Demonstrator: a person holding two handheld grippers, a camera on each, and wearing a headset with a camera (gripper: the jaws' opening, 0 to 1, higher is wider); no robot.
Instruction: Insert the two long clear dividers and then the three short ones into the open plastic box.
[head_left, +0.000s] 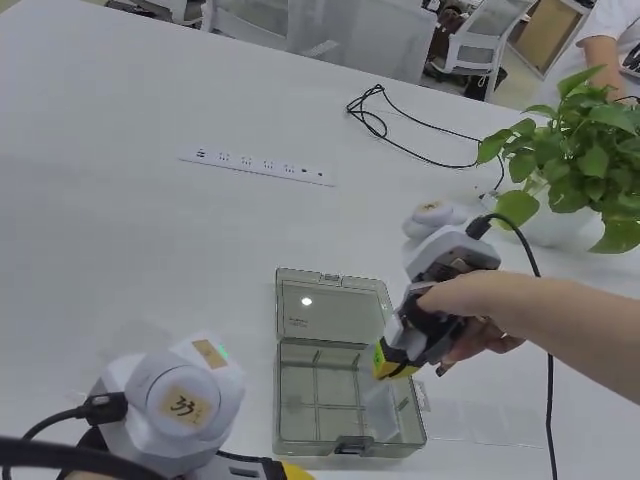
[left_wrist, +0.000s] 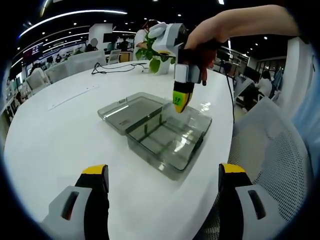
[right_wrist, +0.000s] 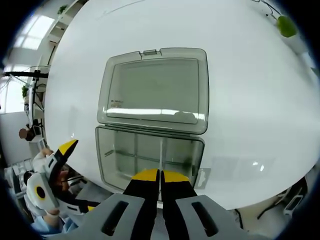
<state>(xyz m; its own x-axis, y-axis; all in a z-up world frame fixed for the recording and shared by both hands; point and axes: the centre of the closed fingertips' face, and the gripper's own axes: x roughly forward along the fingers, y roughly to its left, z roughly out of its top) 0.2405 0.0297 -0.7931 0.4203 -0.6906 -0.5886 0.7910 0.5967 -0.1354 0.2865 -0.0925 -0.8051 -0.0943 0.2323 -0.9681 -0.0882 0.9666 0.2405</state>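
The open plastic box (head_left: 290, 400) lies on the white table, its lid (head_left: 330, 308) flat behind the base. Clear dividers stand in the base (right_wrist: 116, 155). My right gripper (head_left: 393, 370) hangs over the base's right half, tips pointing down. In the right gripper view it (right_wrist: 160, 173) is shut on a thin clear divider (right_wrist: 160, 152) that runs down into the box. My left gripper (left_wrist: 162, 169) is open and bare, low in front of the box (left_wrist: 165, 132), and sees the right gripper (left_wrist: 180, 100) above it. Its white body (head_left: 175, 405) sits near left.
More clear dividers (head_left: 485, 420) lie flat on the table right of the box. A white power strip (head_left: 255, 165) and a black cable (head_left: 400, 120) lie farther back. A potted plant (head_left: 575, 150) and a small white object (head_left: 430, 215) stand at the right. Chairs line the far edge.
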